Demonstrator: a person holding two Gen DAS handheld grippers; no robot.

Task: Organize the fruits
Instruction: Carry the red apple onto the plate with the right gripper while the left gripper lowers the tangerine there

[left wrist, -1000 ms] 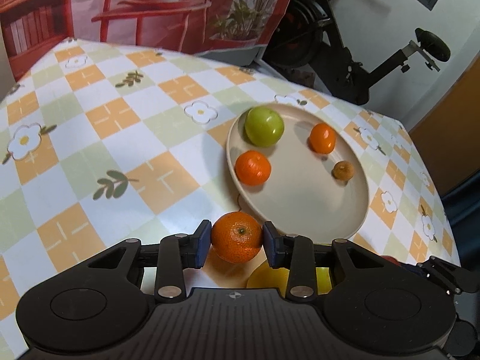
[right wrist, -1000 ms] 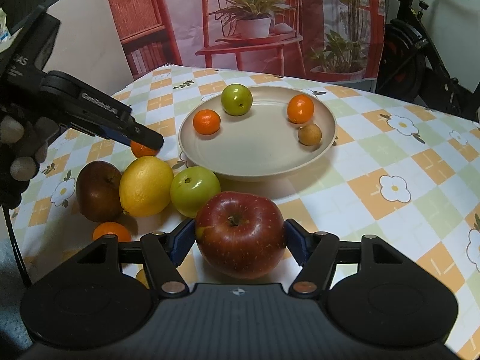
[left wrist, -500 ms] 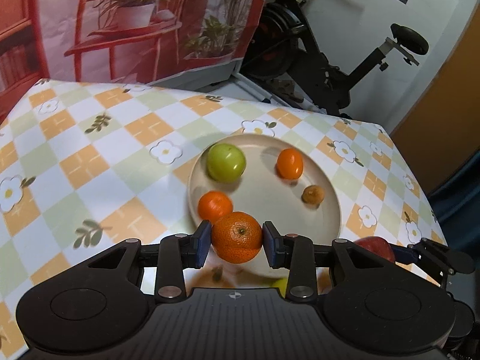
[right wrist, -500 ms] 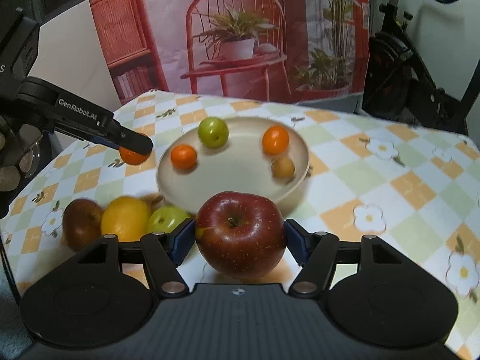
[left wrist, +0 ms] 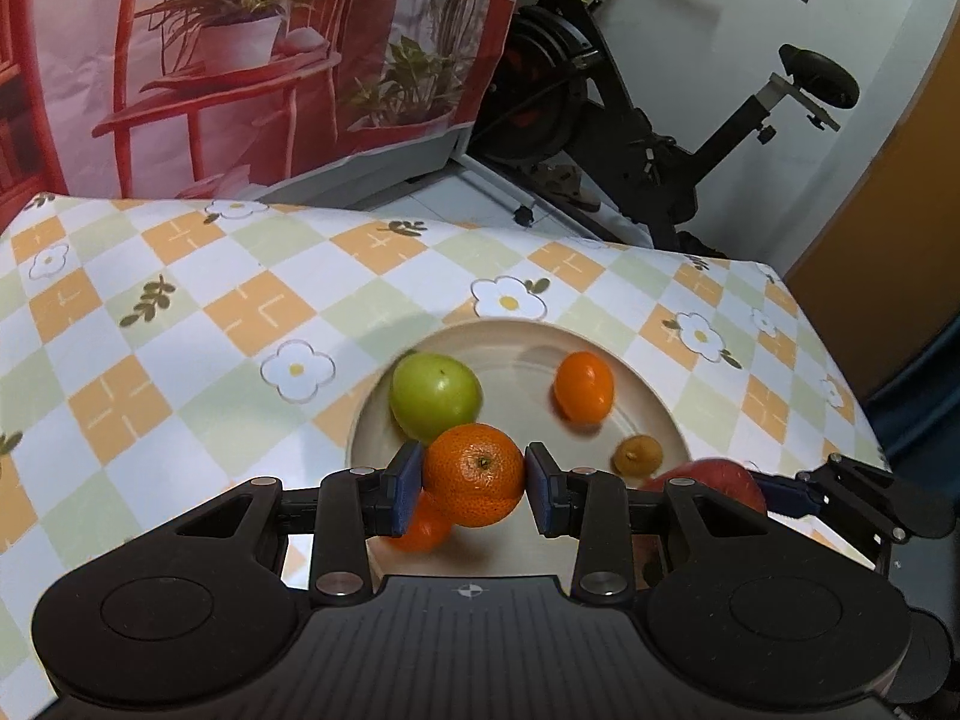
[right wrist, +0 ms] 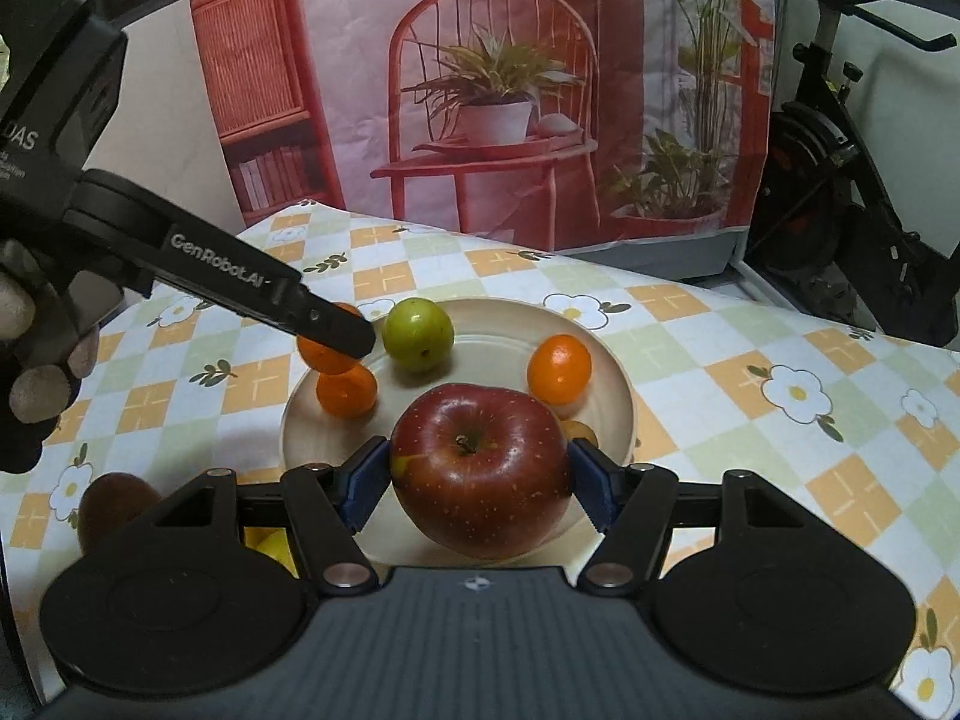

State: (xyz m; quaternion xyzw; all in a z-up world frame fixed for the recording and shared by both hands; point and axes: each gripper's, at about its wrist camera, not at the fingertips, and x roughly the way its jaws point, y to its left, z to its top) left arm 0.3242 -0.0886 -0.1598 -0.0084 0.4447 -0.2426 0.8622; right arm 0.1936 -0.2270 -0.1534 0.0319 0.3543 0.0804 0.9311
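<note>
My left gripper [left wrist: 474, 487] is shut on a mandarin orange [left wrist: 474, 474] and holds it over the near left part of the beige plate [left wrist: 645, 396]. My right gripper [right wrist: 477, 483] is shut on a red apple [right wrist: 480, 468] over the plate's [right wrist: 612, 372] near edge. On the plate lie a green apple [right wrist: 418, 333], a small orange [right wrist: 346, 391], an oval orange [right wrist: 559, 369] and a small brownish fruit [left wrist: 637, 455]. The left gripper also shows in the right wrist view [right wrist: 336, 336], with the mandarin [right wrist: 324, 354] under its tip.
A brown fruit [right wrist: 111, 504] and a yellow lemon [right wrist: 273, 546] lie on the checked tablecloth [right wrist: 780, 480] left of the plate. An exercise bike [left wrist: 660, 114] stands beyond the table's far edge. A printed backdrop [right wrist: 492, 90] hangs behind the table.
Both grippers have risen and moved forward over the plate, each keeping its fruit. The mandarin has gone from the cloth beside the plate to above the plate's left part.
</note>
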